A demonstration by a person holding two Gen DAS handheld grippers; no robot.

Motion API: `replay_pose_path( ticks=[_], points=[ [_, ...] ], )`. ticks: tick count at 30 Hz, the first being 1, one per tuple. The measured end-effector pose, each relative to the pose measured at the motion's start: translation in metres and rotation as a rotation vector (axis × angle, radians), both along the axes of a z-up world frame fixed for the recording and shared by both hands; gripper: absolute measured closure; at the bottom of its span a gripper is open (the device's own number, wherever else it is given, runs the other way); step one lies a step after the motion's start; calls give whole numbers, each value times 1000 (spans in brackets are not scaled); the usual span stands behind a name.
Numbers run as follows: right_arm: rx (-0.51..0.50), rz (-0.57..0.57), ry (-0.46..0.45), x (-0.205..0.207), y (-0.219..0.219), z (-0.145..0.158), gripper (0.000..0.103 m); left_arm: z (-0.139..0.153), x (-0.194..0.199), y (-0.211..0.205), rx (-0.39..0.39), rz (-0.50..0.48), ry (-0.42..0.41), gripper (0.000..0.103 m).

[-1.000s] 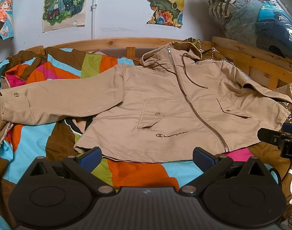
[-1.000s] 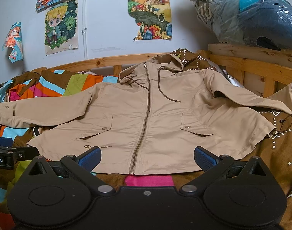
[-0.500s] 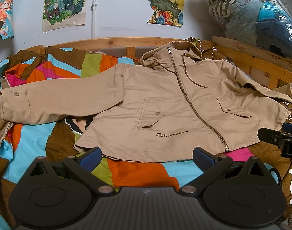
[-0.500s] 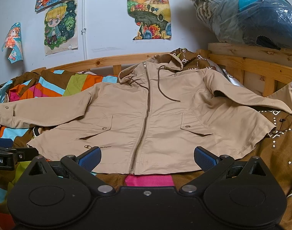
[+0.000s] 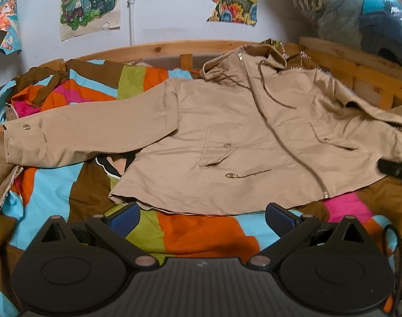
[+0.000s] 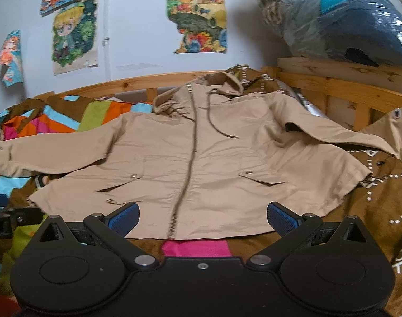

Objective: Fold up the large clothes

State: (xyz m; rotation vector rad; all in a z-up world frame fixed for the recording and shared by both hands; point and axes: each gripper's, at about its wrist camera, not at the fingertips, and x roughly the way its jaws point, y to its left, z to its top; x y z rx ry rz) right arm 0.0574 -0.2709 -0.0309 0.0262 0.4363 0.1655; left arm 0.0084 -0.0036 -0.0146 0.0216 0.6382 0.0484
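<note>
— Two grippers, both idle? How do the fingers stand?

— Both pairs are spread wide with nothing between them. The left gripper [image 5: 202, 215] hangs over the patchwork bedspread of orange, turquoise, green, pink and brown [image 5: 206, 233], its blue-padded fingers [image 5: 124, 215] just short of the hem. The right gripper [image 6: 202, 216] is also spread and empty, its blue-padded fingers [image 6: 281, 218] level with the hem's front edge; whether they touch the cloth I cannot tell.

— And the garment?

— A beige hooded zip-up jacket [image 5: 240, 137] lies face up and spread flat on the bed, zipped, hood toward the wall. Its metal zipper [image 6: 186, 174] runs down the middle in the right wrist view. One long sleeve with a snap-button cuff [image 5: 69, 137] stretches out to the left across the bedspread. The other sleeve [image 6: 332, 134] lies out to the right, toward the pale wooden bed rail [image 6: 346, 89]. A brown drawstring [image 6: 216, 121] trails down from the hood onto the chest. Two flap pockets with snaps sit on either side of the zipper.

— Anything else around?

— Cartoon posters [image 6: 74, 37] are stuck on the white wall, and a clear plastic bag stuffed with clothing [image 6: 346, 18] rests on the rail at the right. In the left wrist view, the other gripper's black tip shows at the right edge [image 5: 395, 169], beside the jacket's corner.
</note>
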Motion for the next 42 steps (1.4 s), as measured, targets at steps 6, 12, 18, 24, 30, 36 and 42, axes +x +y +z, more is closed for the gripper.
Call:
replay_pose_path(
  ticks=[6,12,18,24,30,36,42],
  points=[
    [100,-160,-17,2,-32,9,1,20,31,-2,11,-57,9,1],
    [234,-365,-85,3,-95,30,1,50,76,-20,15,-159,34,1],
    [321,-483,-100,15,-165,40,1,46,122,-60,-20,-262,49,1],
    [571,-523,-12,71,-216,26,7,21,154,-81,-118,-335,117,1],
    [778,-602,43,136,-250,10,24,-1,166,-64,-121,-331,175,1],
    [827,-745,63,171,-257,8,49,-6,174,-32,-143,-251,186,1],
    [619,-885,-53,186,-234,28,85,2,176,-1,-160,-191,157,1]
  ],
)
